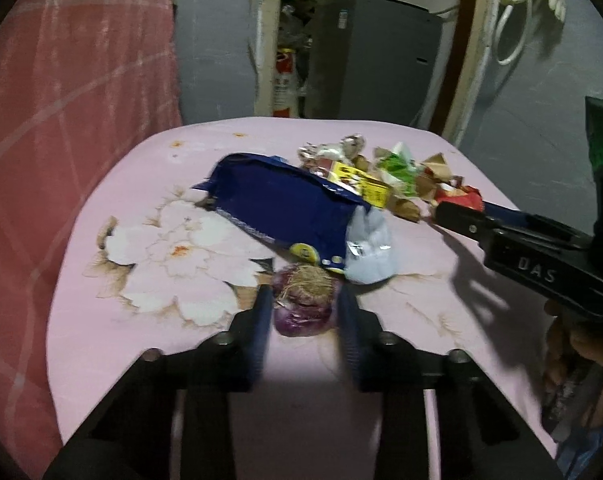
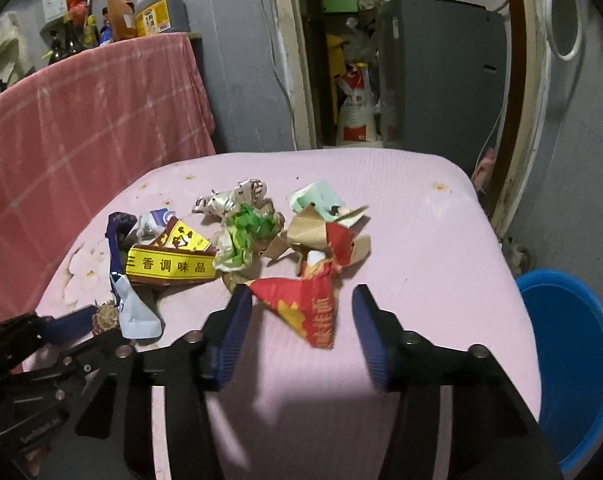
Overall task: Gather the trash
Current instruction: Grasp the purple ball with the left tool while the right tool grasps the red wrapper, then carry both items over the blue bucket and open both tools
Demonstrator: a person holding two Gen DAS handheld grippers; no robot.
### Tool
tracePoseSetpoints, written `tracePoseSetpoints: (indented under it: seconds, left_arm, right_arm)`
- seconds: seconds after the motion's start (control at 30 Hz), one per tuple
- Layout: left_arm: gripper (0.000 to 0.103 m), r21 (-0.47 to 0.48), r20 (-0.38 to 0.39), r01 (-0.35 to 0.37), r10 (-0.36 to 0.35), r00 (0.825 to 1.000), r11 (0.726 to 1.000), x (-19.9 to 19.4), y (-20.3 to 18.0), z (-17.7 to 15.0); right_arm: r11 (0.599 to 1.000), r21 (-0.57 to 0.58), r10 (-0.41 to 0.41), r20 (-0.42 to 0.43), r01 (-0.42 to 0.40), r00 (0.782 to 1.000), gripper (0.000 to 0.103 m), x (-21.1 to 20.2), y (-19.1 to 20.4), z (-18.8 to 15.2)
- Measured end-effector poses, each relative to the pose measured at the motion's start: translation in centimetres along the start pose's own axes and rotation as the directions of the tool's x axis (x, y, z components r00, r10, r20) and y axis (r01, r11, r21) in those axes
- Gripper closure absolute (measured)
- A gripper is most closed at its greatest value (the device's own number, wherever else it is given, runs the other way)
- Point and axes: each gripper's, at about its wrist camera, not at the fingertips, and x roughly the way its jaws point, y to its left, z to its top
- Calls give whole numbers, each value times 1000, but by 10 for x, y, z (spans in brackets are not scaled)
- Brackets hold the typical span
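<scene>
Left gripper [image 1: 303, 304]: we see its two blue-padded fingers [image 1: 261, 320] set either side of a purple onion scrap [image 1: 301, 308] with a dry root tuft. The pads sit against or just beside its flanks; motion blur keeps us from telling whether they press it. The scrap lies on the near part of the pink floral tablecloth [image 1: 149, 340]. We judge it light, papery and crumbly, best pinched across its thicker purple body rather than the roots.

Right gripper [image 2: 301, 320]: its fingers are spread wide and hold nothing. Between them lies the near corner of a red foil wrapper [image 2: 305, 308], flat on the cloth and apart from both pads. We judge the wrapper light, thin and slippery; a raised crease or the crumpled far end should offer a better hold than the flat corner.

Outward from the tools: a dark blue snack bag [image 1: 285, 204] and a pale grey pouch [image 1: 369, 248] lie just beyond the onion scrap. Farther on sit a yellow seasoning packet [image 2: 169, 266], a green-and-white plastic wad [image 2: 245, 236], torn brown paper [image 2: 313, 232] and a silver foil wrapper [image 2: 229, 200], clustered and touching. A blue plastic basin [image 2: 573, 360] stands beside the table at the right, the likely receptacle.
</scene>
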Motion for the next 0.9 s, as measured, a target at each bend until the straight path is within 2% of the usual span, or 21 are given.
tracePoseSetpoints:
  seconds: [0.23,0.3,0.43,0.7,0.8,0.9]
  left_arm:
    - [80,-19,12,24,-24,1000,1000,-6,5,0]
    - [81,-23,17,24,-24,1000,999,-9,5,-3]
    - [81,-36,25,29,-28,999,999,-15,4,-6]
    - [82,-92,36,48,-45,998,995,-32,8,-17]
    - [82,-106,69,72,-65,995,992,-39,4,-19]
    - [82,-90,137,104,-91,986,990,-51,-9,-12]
  right_arm:
    - [1000,5,28,13,-28,1000,87,-17,-1,-10]
    - [999,7,31,25,-32,999,91,-22,-1,-13]
    - [999,10,40,45,-41,998,94,-30,1,-19]
    - [999,-6,48,137,-47,989,94,-62,8,-35]
    - [999,-21,53,204,-50,977,94,-81,11,-42]
    - [999,-33,44,279,-36,959,95,-101,13,-44]
